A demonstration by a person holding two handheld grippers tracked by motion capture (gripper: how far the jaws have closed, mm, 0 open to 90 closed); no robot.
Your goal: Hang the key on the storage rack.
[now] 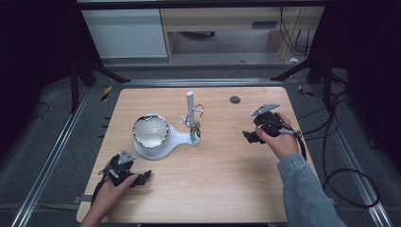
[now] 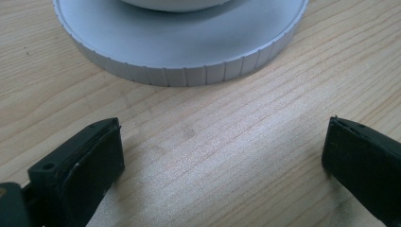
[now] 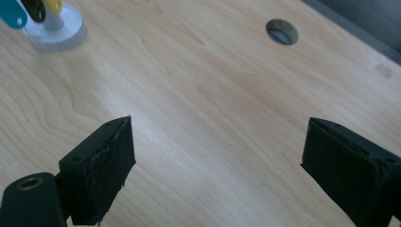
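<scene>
Both grippers, left point(image 1: 142, 178) and right point(image 1: 249, 137), rest fingers wide apart, holding nothing; approach the stand point(image 1: 182, 137) slowly, squarely.

Each hand holds a gripper low over the bench: left gripper point(image 1: 144, 176) and right gripper point(image 1: 249, 137), both with jaws spread wide.
</scene>
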